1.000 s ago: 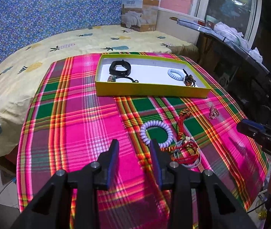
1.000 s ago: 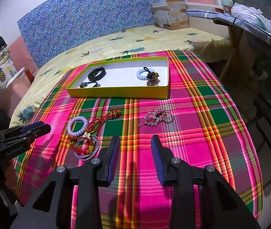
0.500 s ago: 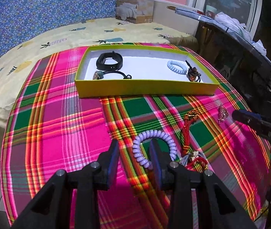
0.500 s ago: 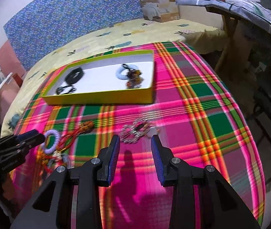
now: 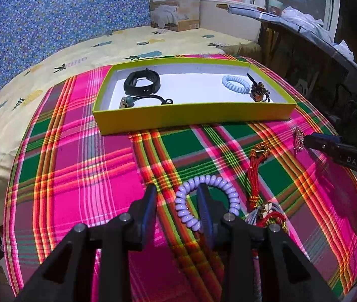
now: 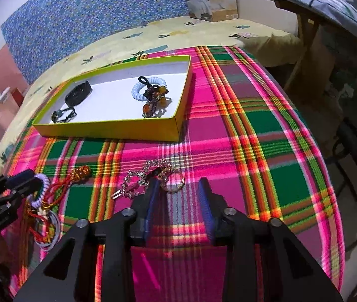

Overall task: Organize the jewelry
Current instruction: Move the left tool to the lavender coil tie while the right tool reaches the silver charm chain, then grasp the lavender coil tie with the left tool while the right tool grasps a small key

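Here, in the left wrist view, the left gripper [image 5: 177,197] is spread open low over the plaid cloth [image 5: 77,176]; the near arc of the lilac coil bracelet [image 5: 207,201] lies between its fingers. A red tassel charm [image 5: 257,173] lies just beside the coil. The yellow box [image 5: 193,117] beyond holds a black band [image 5: 142,84] and a pale blue coil [image 5: 236,84].

In the right wrist view, the right gripper [image 6: 178,190] is also open, its left finger touching the rhinestone keychain [image 6: 140,178] on the cloth, whose metal ring [image 6: 174,183] lies between the fingers
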Action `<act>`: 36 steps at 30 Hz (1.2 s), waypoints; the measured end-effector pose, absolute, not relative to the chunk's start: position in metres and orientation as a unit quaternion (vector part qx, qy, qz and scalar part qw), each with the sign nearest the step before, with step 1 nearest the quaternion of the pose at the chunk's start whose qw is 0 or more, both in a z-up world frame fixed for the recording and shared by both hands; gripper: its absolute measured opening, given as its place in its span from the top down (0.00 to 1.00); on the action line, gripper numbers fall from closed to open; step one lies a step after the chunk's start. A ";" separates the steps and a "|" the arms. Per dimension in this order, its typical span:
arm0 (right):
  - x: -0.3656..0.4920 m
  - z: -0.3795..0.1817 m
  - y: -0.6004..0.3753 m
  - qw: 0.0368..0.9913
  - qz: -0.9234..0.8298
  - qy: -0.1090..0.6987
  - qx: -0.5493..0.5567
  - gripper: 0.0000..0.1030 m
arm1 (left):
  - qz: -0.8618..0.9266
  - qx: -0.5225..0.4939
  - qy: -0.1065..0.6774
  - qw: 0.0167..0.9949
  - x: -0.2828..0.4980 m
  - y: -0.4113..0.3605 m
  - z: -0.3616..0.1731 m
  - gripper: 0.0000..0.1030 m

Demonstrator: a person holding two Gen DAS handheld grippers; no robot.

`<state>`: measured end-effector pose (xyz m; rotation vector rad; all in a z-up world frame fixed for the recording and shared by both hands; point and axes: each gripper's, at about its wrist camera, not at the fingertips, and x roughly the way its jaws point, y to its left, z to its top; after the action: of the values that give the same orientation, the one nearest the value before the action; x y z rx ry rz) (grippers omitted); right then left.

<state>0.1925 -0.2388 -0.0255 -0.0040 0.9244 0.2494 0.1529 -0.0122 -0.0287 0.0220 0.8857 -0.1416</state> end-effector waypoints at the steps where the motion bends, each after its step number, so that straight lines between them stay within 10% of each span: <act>1: 0.192 -0.026 -0.239 0.887 0.121 0.445 -0.008 0.77 | -0.069 0.010 0.428 0.901 0.153 -0.012 -0.029 0.66; 36: 0.201 -0.023 -0.236 0.886 0.162 0.434 -0.023 0.78 | -0.059 0.004 0.428 0.902 0.154 -0.005 -0.029 0.69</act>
<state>0.2006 -0.2358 -0.0230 -0.0473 0.9028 0.3364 0.1542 -0.0047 -0.0294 0.0079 0.8854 -0.1223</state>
